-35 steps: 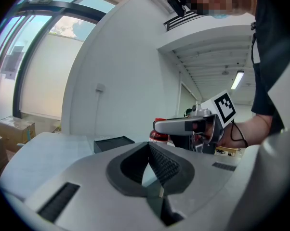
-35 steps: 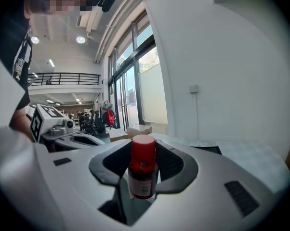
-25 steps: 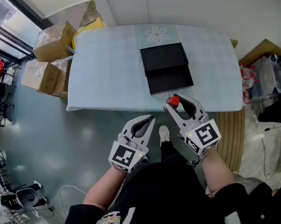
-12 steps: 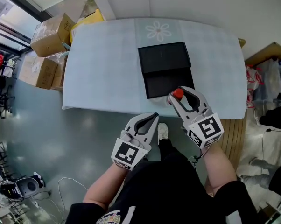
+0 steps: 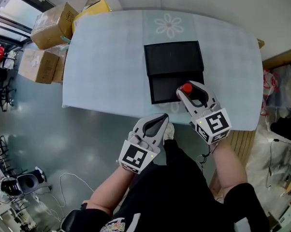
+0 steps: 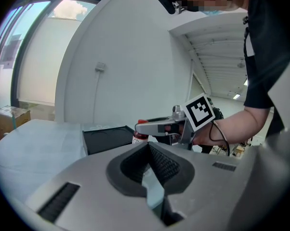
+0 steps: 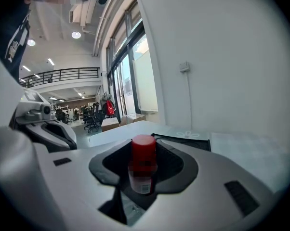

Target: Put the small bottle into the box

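A black box (image 5: 173, 58) lies open on the pale blue tablecloth (image 5: 107, 57), its shallow tray (image 5: 165, 87) toward me. My right gripper (image 5: 185, 92) is shut on the small bottle (image 5: 185, 88), a clear bottle with a red cap, held upright over the tray's near right corner. In the right gripper view the bottle (image 7: 143, 163) stands between the pads, with the box (image 7: 186, 141) beyond. My left gripper (image 5: 163, 117) hangs at the table's near edge, shut and empty. The left gripper view shows its pads (image 6: 157, 160) meeting, with the box (image 6: 109, 137) and the bottle (image 6: 139, 138) ahead.
Cardboard boxes (image 5: 49, 25) and a yellow pack (image 5: 94, 8) are stacked on the floor left of the table. A wooden board (image 5: 281, 59) and bags sit to the right. A flower print (image 5: 168, 25) marks the cloth behind the box.
Both grippers have moved forward toward the table. The right one has carried the bottle from off the table's near edge to over the box tray's corner.
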